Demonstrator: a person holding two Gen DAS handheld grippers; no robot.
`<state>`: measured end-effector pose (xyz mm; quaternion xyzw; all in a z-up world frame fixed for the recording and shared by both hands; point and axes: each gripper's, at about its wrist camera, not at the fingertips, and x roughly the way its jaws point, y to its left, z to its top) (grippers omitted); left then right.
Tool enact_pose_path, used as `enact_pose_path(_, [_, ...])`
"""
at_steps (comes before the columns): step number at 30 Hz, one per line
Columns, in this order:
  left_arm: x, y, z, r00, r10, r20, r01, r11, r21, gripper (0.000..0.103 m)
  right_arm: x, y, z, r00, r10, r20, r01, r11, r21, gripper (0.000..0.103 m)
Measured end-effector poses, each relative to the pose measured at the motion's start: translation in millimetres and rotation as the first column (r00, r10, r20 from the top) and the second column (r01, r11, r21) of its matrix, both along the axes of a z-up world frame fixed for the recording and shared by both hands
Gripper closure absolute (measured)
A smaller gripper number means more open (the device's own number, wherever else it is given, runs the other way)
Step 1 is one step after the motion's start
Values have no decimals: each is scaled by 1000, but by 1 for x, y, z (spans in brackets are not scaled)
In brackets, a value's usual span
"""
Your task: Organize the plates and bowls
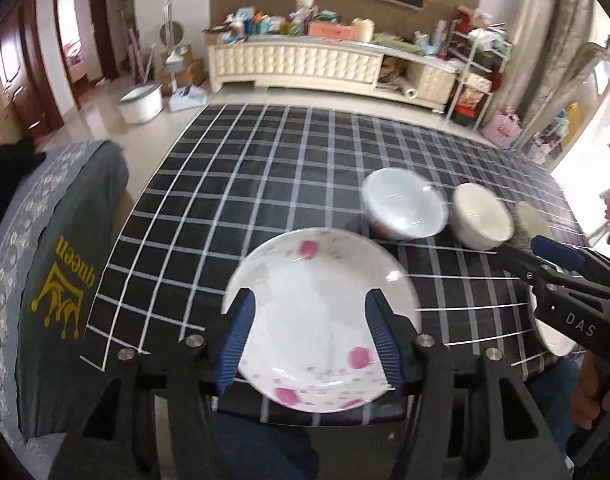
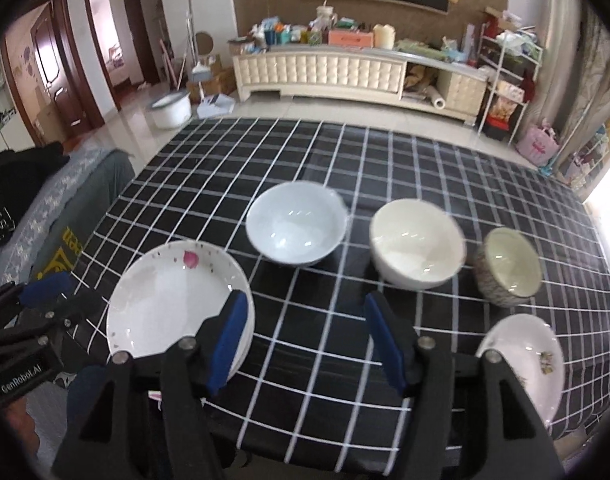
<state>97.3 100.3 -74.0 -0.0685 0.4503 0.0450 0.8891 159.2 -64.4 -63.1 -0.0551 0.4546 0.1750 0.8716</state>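
Note:
A white plate with pink flowers lies at the near left of the black checked table, seemingly on top of others. My left gripper hangs open above it, with the pads clear of the rim. A pale blue-white bowl, a cream bowl and a small striped bowl stand in a row. My right gripper is open over bare cloth and holds nothing. A small white plate lies near right.
A chair with a grey cover printed "queen" stands against the table's left edge. The person's legs in blue are below the near edge. A white bucket and a long cream cabinet stand beyond the table.

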Motion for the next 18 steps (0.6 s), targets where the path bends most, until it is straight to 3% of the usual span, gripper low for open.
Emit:
enact_pose_path(6, [1,-42,26,996,-71,50,70,997,9,48,-10,-31,19,999,-36,35,36,999,16,37])
enact_pose_path(18, [16,-132,40,972,-222,71,220,975,35,47,-17,-106,28,986,-157,53,156,987,26,37])
